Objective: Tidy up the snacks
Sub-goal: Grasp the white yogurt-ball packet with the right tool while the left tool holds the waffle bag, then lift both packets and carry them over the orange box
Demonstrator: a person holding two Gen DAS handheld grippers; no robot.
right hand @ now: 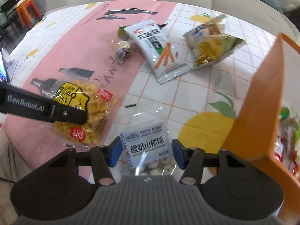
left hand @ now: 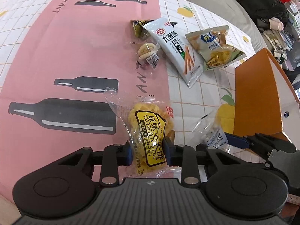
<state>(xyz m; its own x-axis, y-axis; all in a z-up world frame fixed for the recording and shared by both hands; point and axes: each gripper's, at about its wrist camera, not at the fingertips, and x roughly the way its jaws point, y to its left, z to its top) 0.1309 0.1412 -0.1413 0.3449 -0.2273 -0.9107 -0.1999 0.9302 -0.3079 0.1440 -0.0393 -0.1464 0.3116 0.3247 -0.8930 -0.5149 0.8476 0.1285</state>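
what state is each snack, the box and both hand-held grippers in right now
left hand-held gripper: shut on yellow cracker pack
yellow cracker pack: sealed, gripped
right hand-held gripper: open around hawthorn ball pack
hawthorn ball pack: sealed, between the jaws
white stick snack pack: sealed, lying flat
chip bag: sealed, lying on table
orange box: open, snacks inside

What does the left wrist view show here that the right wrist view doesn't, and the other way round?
Only the left wrist view shows the left gripper closed on the yellow cracker pack, seen from behind. Only the right wrist view shows wrapped snacks already inside the orange box, and the right gripper open around the yogurt hawthorn ball packet. Both show the white strip-snack pouch, the chip bag and the pink mat.
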